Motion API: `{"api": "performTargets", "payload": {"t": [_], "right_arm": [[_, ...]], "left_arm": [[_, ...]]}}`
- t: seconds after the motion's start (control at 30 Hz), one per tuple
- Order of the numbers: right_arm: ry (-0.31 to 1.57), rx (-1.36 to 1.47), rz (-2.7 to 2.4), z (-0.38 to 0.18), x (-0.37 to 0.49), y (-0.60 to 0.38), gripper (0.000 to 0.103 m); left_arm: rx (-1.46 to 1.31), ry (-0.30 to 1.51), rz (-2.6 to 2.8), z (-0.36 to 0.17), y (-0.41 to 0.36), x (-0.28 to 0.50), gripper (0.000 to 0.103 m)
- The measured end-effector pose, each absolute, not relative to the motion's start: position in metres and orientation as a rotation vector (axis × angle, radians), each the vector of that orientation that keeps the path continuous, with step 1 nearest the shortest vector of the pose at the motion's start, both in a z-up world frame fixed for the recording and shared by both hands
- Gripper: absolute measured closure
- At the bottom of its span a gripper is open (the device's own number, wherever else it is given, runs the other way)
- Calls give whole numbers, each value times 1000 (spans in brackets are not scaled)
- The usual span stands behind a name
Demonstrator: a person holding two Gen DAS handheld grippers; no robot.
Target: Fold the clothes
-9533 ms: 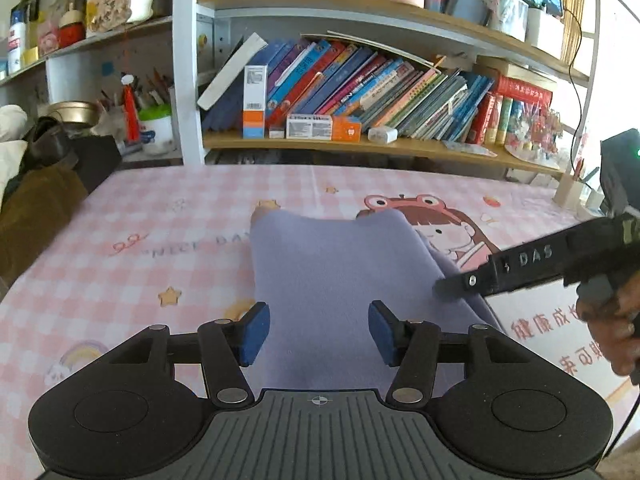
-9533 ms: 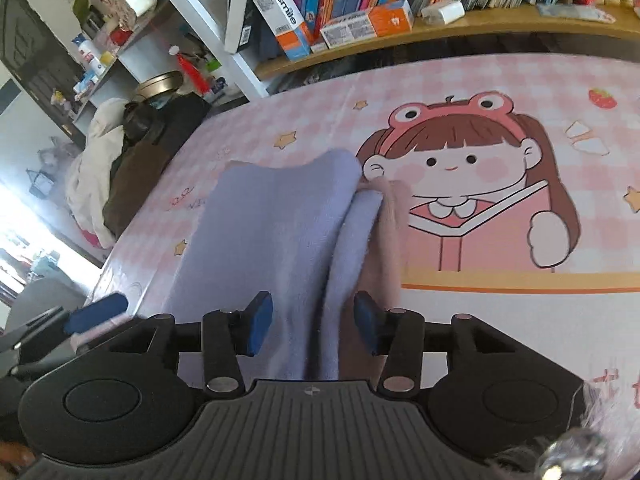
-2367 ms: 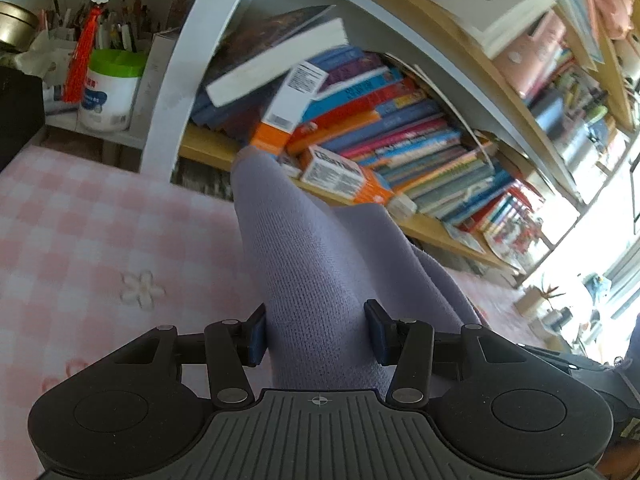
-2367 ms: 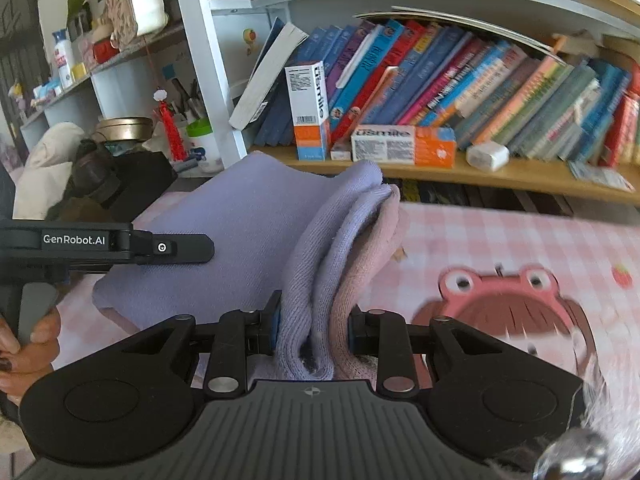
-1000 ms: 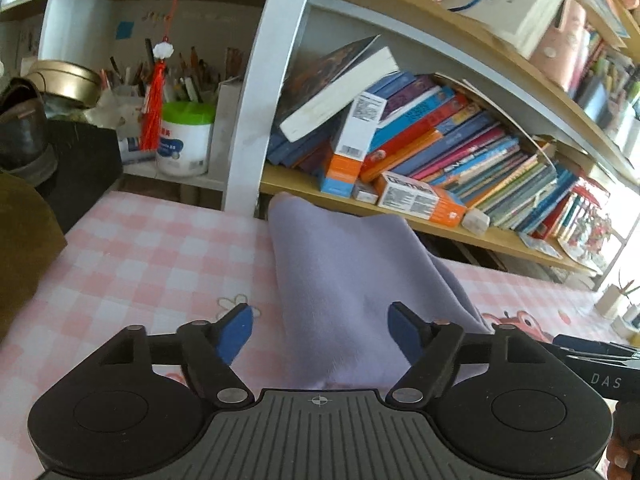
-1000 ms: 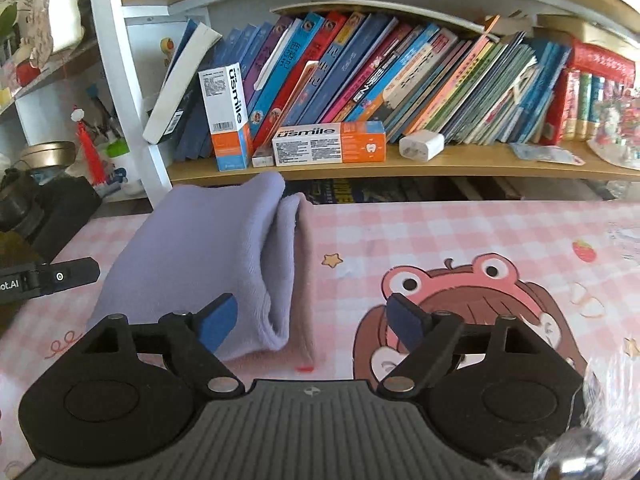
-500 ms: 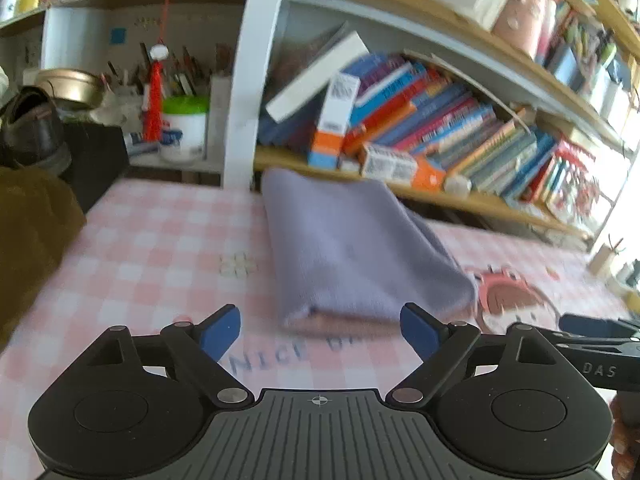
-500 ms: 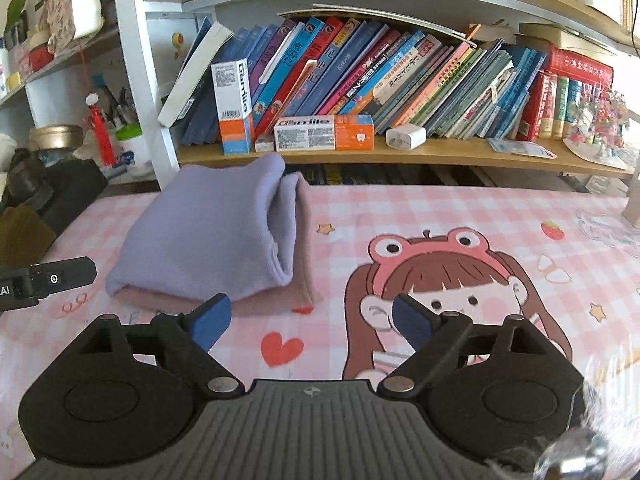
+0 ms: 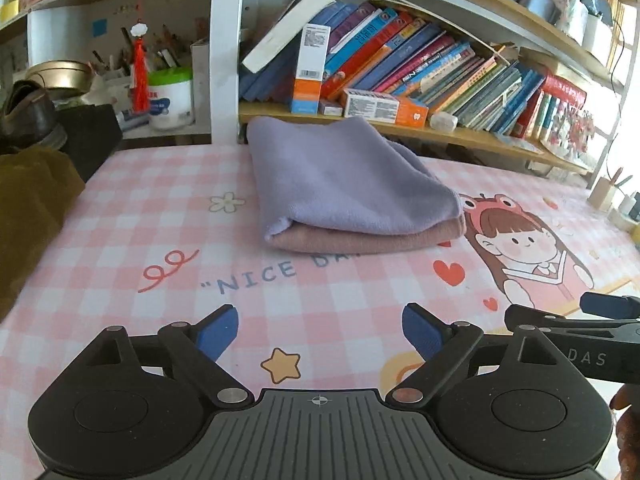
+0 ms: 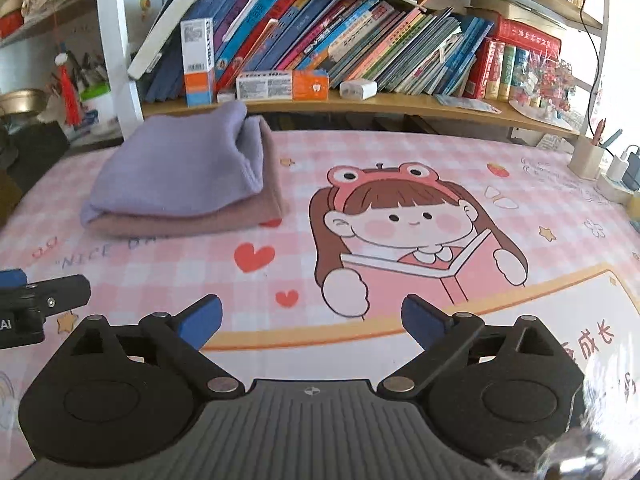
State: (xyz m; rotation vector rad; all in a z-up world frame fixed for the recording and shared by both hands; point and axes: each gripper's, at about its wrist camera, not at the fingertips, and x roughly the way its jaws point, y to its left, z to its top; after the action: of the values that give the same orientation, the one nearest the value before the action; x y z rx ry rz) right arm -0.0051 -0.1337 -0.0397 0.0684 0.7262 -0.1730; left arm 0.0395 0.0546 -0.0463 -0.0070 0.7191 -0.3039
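The folded clothes (image 9: 344, 188) lie in a neat stack on the table (image 9: 132, 240), at its far edge just in front of the bookshelf (image 9: 400, 128). A lilac layer sits on top and a dusty pink layer shows beneath it along the near and right-hand sides. The stack rests on the pink checked cloth, just above the printed words "NICE DAY" and to the left of the cartoon girl with the frog hat (image 10: 404, 216).

Your left gripper (image 9: 319, 330) hangs over the bare table, well short of the stack. Its jaws stand wide apart with nothing between them, and they have just been opening. Your right gripper (image 10: 311, 318) is in the same state: jaws spread wide, just been opening, only the printed cloth showing in the gap. It points toward the cartoon girl, with the stack off to its upper left.

Each gripper appears at the edge of the other's view, so you hold them side by side. A dark brown garment (image 9: 28, 216) lies at the table's left edge, apart from the stack.
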Motion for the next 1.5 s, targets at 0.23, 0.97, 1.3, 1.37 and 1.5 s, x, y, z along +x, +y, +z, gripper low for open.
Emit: {"api": "performTargets", "payload": {"t": [0.23,0.97,1.3,1.37,1.5], "right_arm": [[724,65,-170,-40,-7,-133,5],[767,63,-140,-46,-8,-130,4],[775,60,-139,-47,-7,-129,3],[776,60,-139,-47,-7,-129,3],[777,61,-140,-47,-8,-129,3]], "left_arm": [[1,738,-279,-48,56,41,4],[44,761,-263,-51,51,40,3],[43,756,-264,-51,51,39,3],[43,754,-266,-50,51,39,3],[43,753,-268,-50,50,38,3]]}}
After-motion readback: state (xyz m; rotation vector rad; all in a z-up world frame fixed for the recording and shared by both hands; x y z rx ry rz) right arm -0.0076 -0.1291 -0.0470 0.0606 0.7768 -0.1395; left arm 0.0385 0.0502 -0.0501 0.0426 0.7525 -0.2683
